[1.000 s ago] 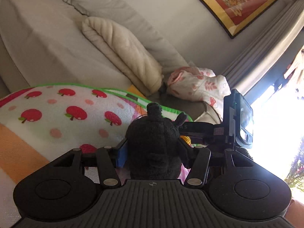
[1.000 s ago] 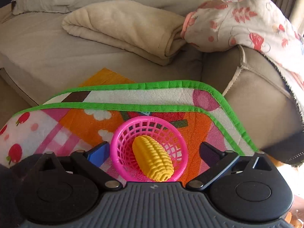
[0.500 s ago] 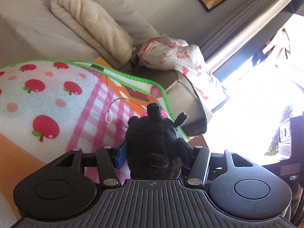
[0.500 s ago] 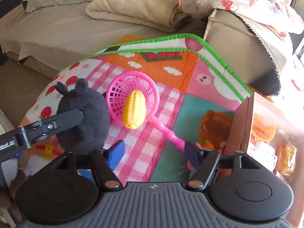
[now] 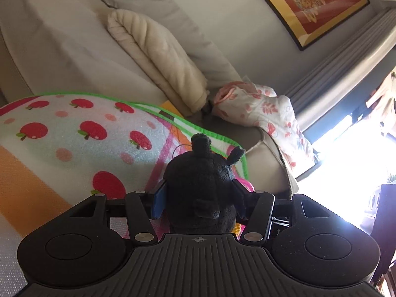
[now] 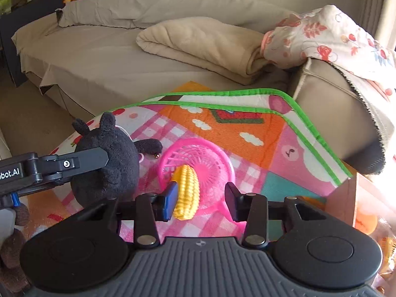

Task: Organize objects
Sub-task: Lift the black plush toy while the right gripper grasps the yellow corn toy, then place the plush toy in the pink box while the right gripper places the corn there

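Observation:
My left gripper (image 5: 198, 194) is shut on a black plush toy (image 5: 198, 165), held above the play mat. In the right wrist view the same plush (image 6: 116, 153) hangs at the left with one left finger (image 6: 86, 159) across it. A yellow toy corn (image 6: 186, 193) lies in a pink plastic basket (image 6: 205, 158) on the mat. My right gripper (image 6: 201, 199) is over the basket's near side, its jaws closing. The corn sits between them against the left pad, with a gap to the right pad. The basket's handle runs behind the right finger.
The colourful play mat (image 6: 247, 128) with green edging lies in front of a beige sofa (image 6: 111, 57). On the sofa are a folded cream blanket (image 6: 203, 42) and a floral blanket (image 6: 321, 34). A brown box (image 6: 346, 203) stands at the right, a brown plush (image 6: 12, 247) at lower left.
My right gripper has come down close over the pink basket and its jaws have narrowed around the corn. The left gripper still holds the black plush, though its view has swung.

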Demonstrator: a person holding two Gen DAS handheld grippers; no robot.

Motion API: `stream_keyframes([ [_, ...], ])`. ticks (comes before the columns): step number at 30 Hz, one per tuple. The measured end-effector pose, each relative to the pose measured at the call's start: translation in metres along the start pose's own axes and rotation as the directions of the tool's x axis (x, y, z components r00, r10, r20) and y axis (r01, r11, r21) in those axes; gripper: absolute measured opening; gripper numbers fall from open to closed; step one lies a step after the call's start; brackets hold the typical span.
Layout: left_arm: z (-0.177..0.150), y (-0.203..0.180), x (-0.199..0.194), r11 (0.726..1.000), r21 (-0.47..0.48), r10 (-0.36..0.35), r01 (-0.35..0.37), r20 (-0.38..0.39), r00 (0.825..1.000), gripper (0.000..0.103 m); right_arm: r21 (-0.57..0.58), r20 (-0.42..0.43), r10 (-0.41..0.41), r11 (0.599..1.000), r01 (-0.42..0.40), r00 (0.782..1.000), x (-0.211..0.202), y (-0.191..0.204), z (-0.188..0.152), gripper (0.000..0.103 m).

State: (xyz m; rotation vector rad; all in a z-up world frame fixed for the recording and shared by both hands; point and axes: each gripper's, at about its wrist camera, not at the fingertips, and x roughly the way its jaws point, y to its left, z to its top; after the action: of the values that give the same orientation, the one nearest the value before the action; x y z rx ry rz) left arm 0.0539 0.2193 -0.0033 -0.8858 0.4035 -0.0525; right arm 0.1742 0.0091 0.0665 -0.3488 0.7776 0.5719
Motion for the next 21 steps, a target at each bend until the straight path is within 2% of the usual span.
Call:
stream_keyframes([
  [3, 0.002, 0.001, 0.001, 1.000, -0.002, 0.003, -0.003, 0.000, 1.000, 0.059, -0.023, -0.019, 0.017, 1.000, -0.018, 1.000, 0.014, 0.008, 0.000, 0.041],
  [6, 0.001, 0.001, 0.002, 1.000, 0.013, 0.003, -0.003, -0.007, 1.000, 0.059, -0.038, -0.051, 0.006, 0.999, -0.008, 0.999, 0.020, 0.014, -0.006, 0.031],
  [8, 0.000, 0.000, 0.003, 1.000, 0.019, -0.005, 0.005, -0.018, 1.000, 0.059, -0.042, -0.049, 0.005, 0.999, -0.007, 0.999, 0.010, 0.015, -0.013, 0.030],
  [10, -0.001, -0.002, 0.004, 0.999, 0.030, -0.013, 0.014, -0.028, 1.000, 0.059, -0.029, -0.046, 0.018, 0.999, -0.019, 0.999, -0.007, 0.013, -0.021, 0.030],
  [15, -0.006, -0.012, 0.008, 0.995, 0.096, -0.024, 0.030, -0.061, 0.998, 0.059, -0.001, -0.010, 0.030, 1.000, -0.030, 0.999, -0.080, 0.003, -0.061, 0.030],
  [18, -0.017, -0.026, 0.002, 0.988, 0.154, -0.017, 0.034, -0.106, 0.994, 0.059, 0.009, 0.011, -0.012, 1.000, 0.012, 1.000, -0.121, -0.005, -0.094, 0.030],
  [21, -0.040, -0.050, -0.013, 0.965, 0.247, -0.042, 0.091, -0.199, 0.979, 0.059, -0.001, 0.025, -0.082, 0.997, 0.082, 0.996, -0.152, -0.012, -0.133, 0.030],
])
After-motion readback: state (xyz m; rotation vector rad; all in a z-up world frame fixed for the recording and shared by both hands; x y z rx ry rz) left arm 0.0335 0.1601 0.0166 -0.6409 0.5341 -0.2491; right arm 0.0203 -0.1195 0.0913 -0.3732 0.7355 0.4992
